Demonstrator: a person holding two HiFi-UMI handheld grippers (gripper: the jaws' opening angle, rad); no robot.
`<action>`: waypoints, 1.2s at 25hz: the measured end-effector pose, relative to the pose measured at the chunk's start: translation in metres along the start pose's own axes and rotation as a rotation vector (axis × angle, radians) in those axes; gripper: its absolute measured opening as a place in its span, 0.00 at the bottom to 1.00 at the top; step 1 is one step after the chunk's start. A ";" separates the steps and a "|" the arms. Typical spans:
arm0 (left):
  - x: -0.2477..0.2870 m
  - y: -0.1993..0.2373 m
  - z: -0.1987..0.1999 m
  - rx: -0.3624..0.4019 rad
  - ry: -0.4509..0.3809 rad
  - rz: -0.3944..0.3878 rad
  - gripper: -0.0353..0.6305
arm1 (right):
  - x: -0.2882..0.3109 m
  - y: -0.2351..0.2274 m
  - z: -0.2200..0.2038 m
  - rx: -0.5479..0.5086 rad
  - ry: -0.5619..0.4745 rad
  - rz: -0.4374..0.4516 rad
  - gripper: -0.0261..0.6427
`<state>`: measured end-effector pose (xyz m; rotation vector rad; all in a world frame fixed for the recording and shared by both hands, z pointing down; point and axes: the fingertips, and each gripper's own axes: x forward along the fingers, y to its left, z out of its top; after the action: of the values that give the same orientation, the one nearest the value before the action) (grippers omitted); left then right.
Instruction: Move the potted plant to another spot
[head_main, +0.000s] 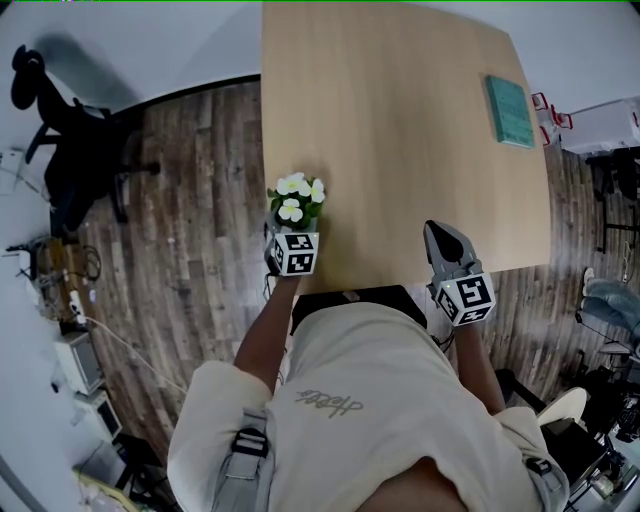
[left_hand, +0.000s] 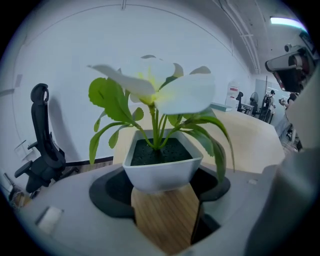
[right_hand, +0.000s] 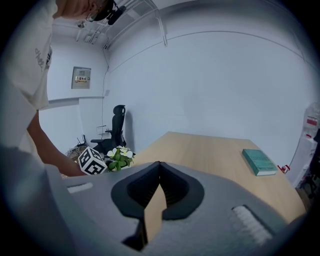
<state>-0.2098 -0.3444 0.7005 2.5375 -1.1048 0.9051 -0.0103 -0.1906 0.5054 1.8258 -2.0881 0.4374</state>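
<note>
Nearest, our pale shirt (head_main: 370, 400) fills the bottom of the head view, and both arms reach out to the near edge of the wooden table (head_main: 400, 130). Our right gripper (right_hand: 159, 167) is over that near edge, right of centre. Its jaws are closed tip to tip with nothing between them. Our left gripper (left_hand: 162, 177) is at the table's near left corner. Its jaws stand wide and clasp the white square pot of the potted plant (head_main: 298, 205). The plant stands upright, with white flowers and green leaves. Farther off, a teal book (head_main: 510, 110) lies near the table's far right edge. A black office chair (head_main: 70, 150) stands well left of the table.
</note>
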 end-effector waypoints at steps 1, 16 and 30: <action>-0.002 -0.001 0.000 0.000 -0.003 -0.009 0.59 | 0.000 0.001 0.000 0.003 -0.002 0.001 0.04; -0.067 0.003 0.056 0.010 -0.088 -0.081 0.59 | 0.015 0.005 0.007 0.036 -0.078 0.017 0.04; -0.132 -0.001 0.122 0.042 -0.200 -0.136 0.59 | 0.006 -0.004 0.004 0.052 -0.125 -0.014 0.04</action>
<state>-0.2241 -0.3194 0.5231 2.7476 -0.9581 0.6587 -0.0074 -0.1977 0.5047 1.9425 -2.1629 0.3870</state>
